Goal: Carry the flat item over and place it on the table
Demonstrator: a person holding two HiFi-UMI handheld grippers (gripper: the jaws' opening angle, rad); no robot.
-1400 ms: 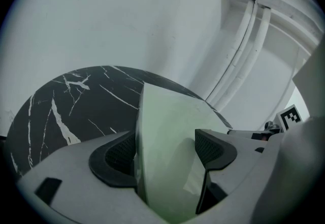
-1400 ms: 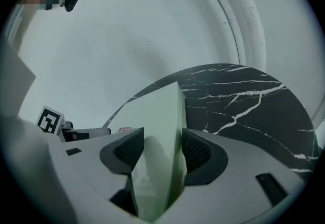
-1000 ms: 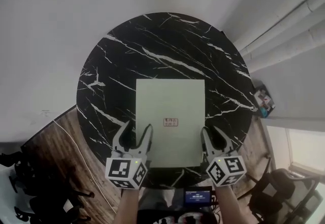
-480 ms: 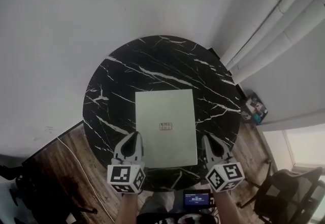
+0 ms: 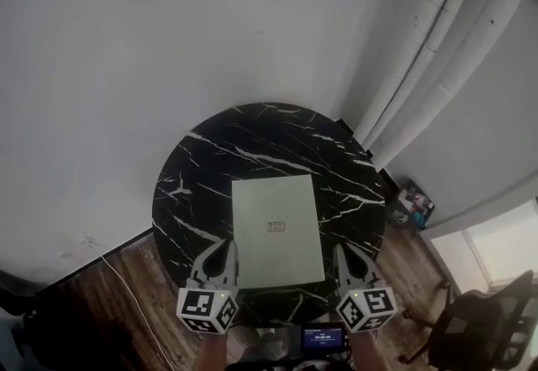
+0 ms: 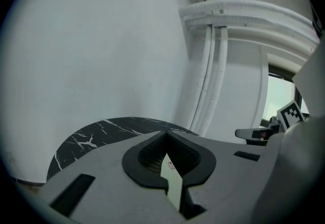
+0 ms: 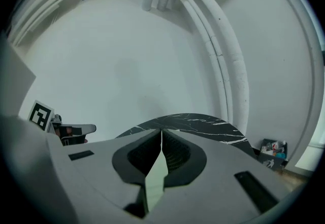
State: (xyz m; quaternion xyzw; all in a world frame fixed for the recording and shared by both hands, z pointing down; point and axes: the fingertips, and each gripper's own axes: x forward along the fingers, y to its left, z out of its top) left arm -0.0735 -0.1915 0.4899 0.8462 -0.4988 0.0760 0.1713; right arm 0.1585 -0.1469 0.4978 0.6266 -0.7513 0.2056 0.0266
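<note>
The flat item (image 5: 276,230), a pale green rectangular sheet with a small label, lies on the round black marble table (image 5: 252,138). My left gripper (image 5: 225,245) hovers by the sheet's near left corner, shut and empty. Just off the near right corner my right gripper (image 5: 343,248) is also shut with nothing in it. In the left gripper view the closed jaws (image 6: 166,134) show a sliver of the sheet (image 6: 172,182) through the gap below the tips, with the table (image 6: 101,134) beyond. The right gripper view shows its closed jaws (image 7: 161,131), the sheet (image 7: 155,180) and the table (image 7: 203,124) the same way.
White pipes (image 5: 437,50) run up the wall at the right. A small colourful package (image 5: 412,203) lies on the floor beside the table. A black chair (image 5: 487,319) stands at the lower right, and a cable (image 5: 126,277) crosses the wooden floor at the left.
Both grippers have gone from open to shut. The view has drawn back from the table, which now looks smaller. The sheet stays flat on the table.
</note>
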